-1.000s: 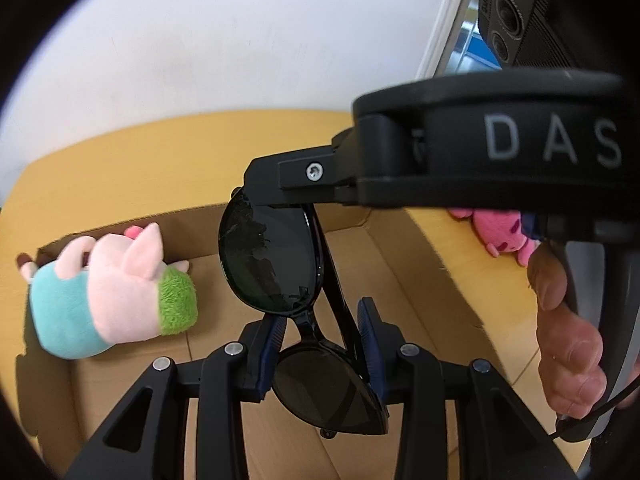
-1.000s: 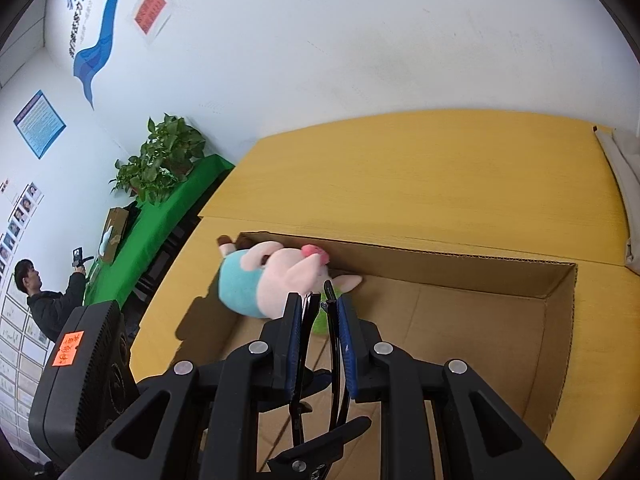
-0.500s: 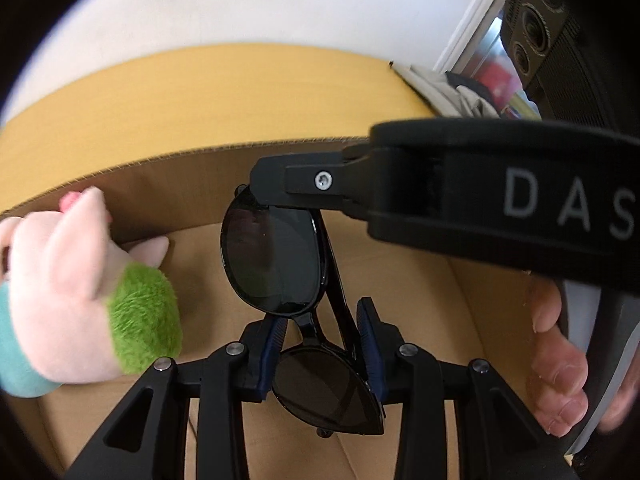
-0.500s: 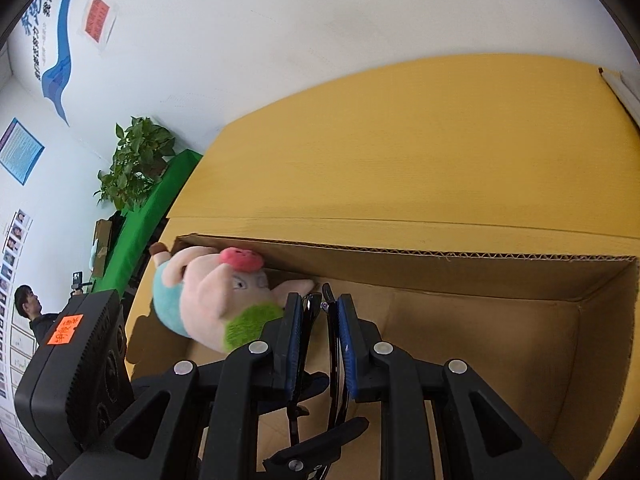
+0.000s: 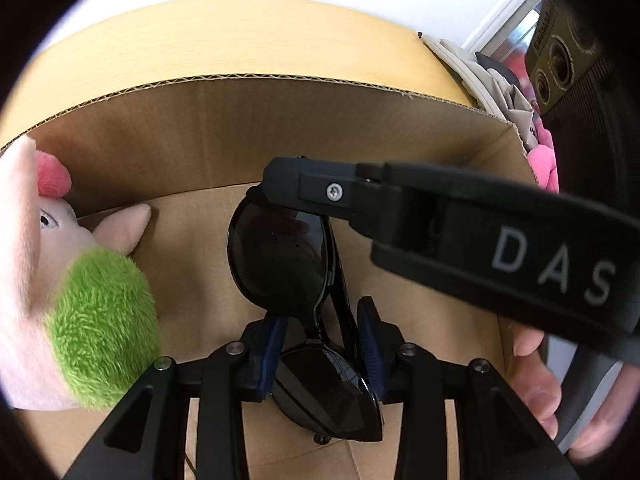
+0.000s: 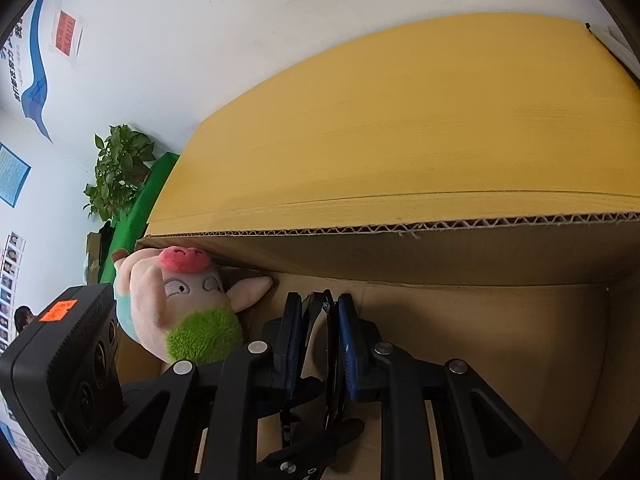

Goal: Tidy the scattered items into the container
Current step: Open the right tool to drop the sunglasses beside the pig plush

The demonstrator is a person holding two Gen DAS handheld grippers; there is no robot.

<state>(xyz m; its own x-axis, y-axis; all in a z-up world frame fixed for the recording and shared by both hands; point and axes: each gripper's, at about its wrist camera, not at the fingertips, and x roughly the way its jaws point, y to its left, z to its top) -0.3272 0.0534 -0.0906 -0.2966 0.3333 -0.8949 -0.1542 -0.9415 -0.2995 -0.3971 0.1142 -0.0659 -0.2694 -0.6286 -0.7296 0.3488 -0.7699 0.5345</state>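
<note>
Black sunglasses (image 5: 280,264) partly hidden between both grippers' jaws.

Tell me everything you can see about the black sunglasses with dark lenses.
The black sunglasses with dark lenses have a glossy, plastic-looking frame and rounded lenses, and their temples look folded. They hang over the floor of the brown cardboard box, one lens farther, one nearer. The left gripper clamps them near the bridge with blue pads; the right gripper grips the far end. A pink plush pig lies beside them, apart.
</note>
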